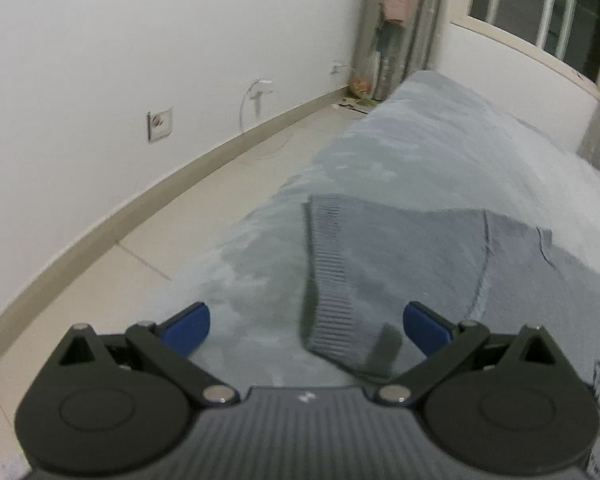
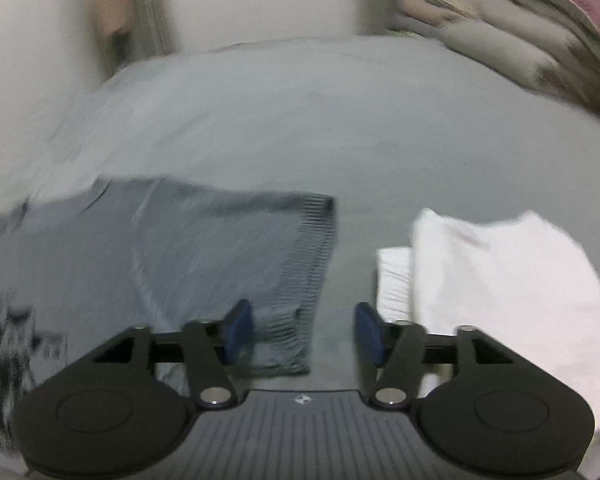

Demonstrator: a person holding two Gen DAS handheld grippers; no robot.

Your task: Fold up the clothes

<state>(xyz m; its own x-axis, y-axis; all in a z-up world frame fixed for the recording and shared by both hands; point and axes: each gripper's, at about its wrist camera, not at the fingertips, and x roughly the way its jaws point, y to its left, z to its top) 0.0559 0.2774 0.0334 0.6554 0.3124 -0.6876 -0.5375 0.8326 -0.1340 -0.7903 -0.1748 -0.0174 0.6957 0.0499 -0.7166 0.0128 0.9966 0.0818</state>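
The left tool (image 1: 306,328) stands with its blue pads (image 1: 188,330) spread wide and pinching nothing; the ribbed hem corner of a grey knitted sweater (image 1: 400,264) lies between them on the bed (image 1: 440,132), with no pad pressing on it. The sweater spreads flat over the bed's pale grey-blue cover, its ribbed edge running up and away from the tool, and a dark printed pattern shows at the right edge of this view. Beyond the bed's left side lie the tiled floor (image 1: 180,208) and a white wall (image 1: 140,40) with a socket (image 1: 160,123).

The right tool (image 2: 304,334) is also parted, its pads (image 2: 240,332) about half spread and gripping nothing. Its left pad hovers over the sweater's (image 2: 180,252) ribbed hem, while bare cover shows between the pads. Just beside its right pad lies a folded white garment (image 2: 500,280), apart from the sweater. Blurred pillows or bedding (image 2: 520,28) are piled at the far right of the bed (image 2: 340,120).
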